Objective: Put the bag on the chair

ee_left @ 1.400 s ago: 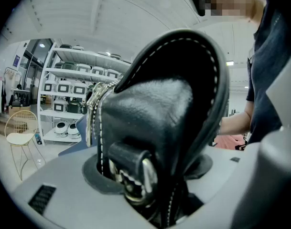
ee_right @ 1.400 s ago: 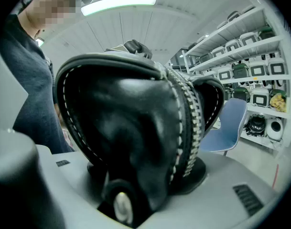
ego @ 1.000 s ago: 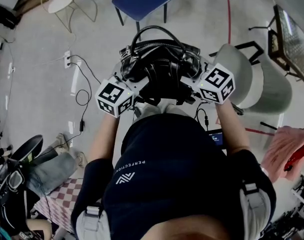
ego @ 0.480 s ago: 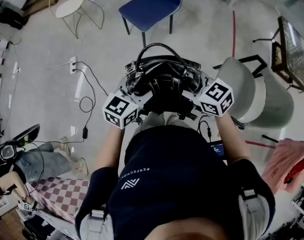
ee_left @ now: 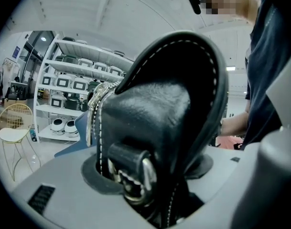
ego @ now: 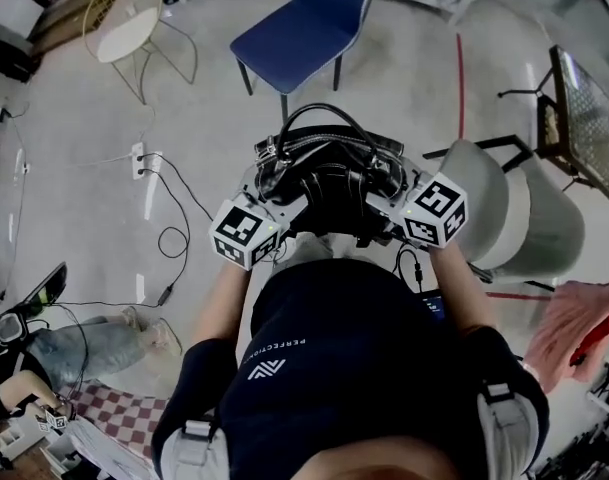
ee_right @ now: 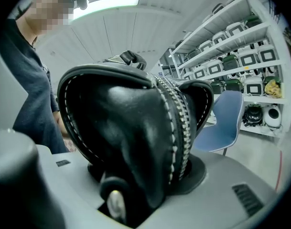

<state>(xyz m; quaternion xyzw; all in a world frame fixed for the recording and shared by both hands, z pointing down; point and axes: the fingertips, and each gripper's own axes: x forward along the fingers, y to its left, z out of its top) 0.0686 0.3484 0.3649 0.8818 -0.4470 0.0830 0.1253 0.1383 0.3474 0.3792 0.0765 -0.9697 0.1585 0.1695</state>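
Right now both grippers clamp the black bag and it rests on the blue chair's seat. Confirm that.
Not quite: the black bag is not on the blue chair. The head view shows it held in the air short of the seat, clamped by the left gripper and right gripper.

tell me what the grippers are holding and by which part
The black handbag, by its two ends: left gripper on one, right gripper on the other.

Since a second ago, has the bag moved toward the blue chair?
Yes. Against the grey chair beside it, the bag has edged forward, toward the blue chair ahead.
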